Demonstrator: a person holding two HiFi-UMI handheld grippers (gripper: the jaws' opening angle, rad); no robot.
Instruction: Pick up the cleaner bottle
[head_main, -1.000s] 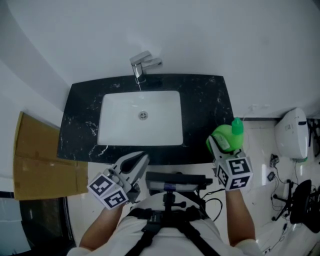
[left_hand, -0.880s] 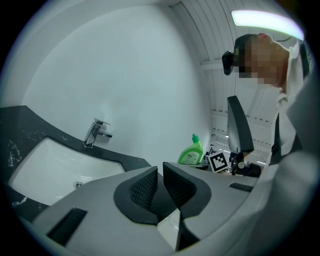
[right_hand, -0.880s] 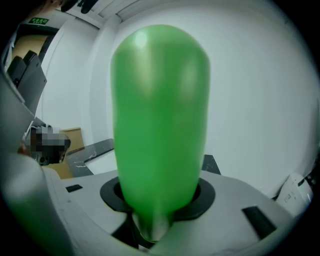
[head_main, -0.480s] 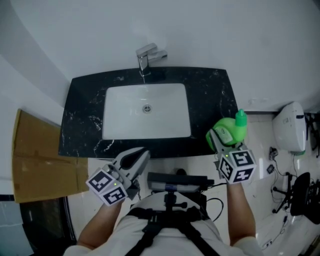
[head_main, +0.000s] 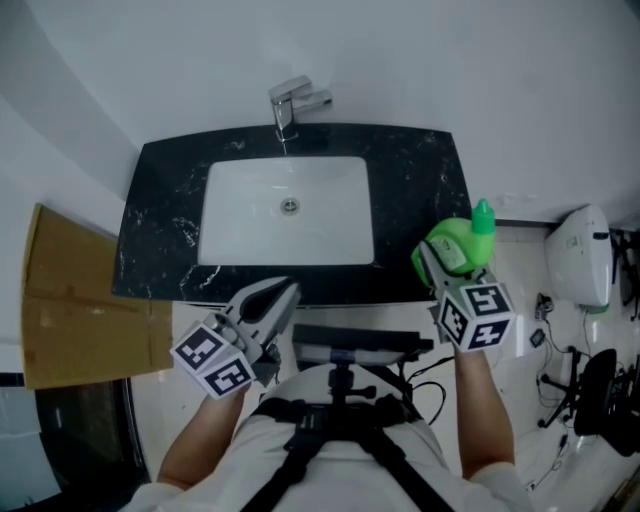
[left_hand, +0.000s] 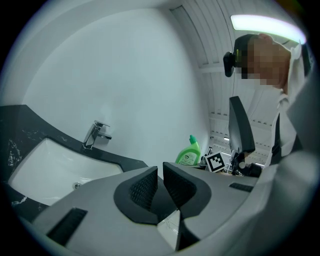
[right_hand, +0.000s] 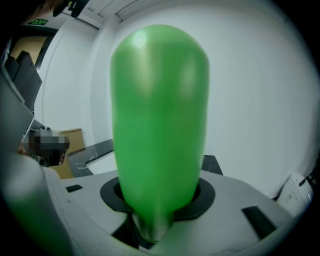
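Against a pale wall, a black marbled counter (head_main: 420, 200) with a white sink (head_main: 250, 240) sunk in its middle and a chrome faucet (head_main: 292, 108) at the back edge. Left of the counter, flat brown cardboard (head_main: 80, 320). Right of it, a white rounded appliance (head_main: 585, 262) and loose black cables (head_main: 560, 385) over a pale floor. Close to the body, a black camera bar (head_main: 355, 348) above chest straps.

Left hand-held gripper (head_main: 283, 292) low at the counter's front edge, aimed toward the sink. Jaws drawn together but for a thin slit, with nothing between the ribbed pads (left_hand: 143, 187).

Right hand-held gripper (head_main: 443, 268) clamped on the green cleaner bottle (head_main: 456, 245), one jaw on each side of the body. Bottle at the counter's right front corner, well apart from the sink and faucet, green cap (head_main: 483, 214) at the far end from the hand. Base hidden, so no telling whether resting on the counter or raised off it. In the right gripper view, green body (right_hand: 157, 125) filling the middle of the frame, rising straight out from between the jaws. In the left gripper view, same bottle (left_hand: 189, 155) upright with cap upward, just beside the right marker cube (left_hand: 216, 161).

Black-and-white square patterns on both marker cubes, no letters. On the bottle's front, a small label of white and dark patches, print too small to read.
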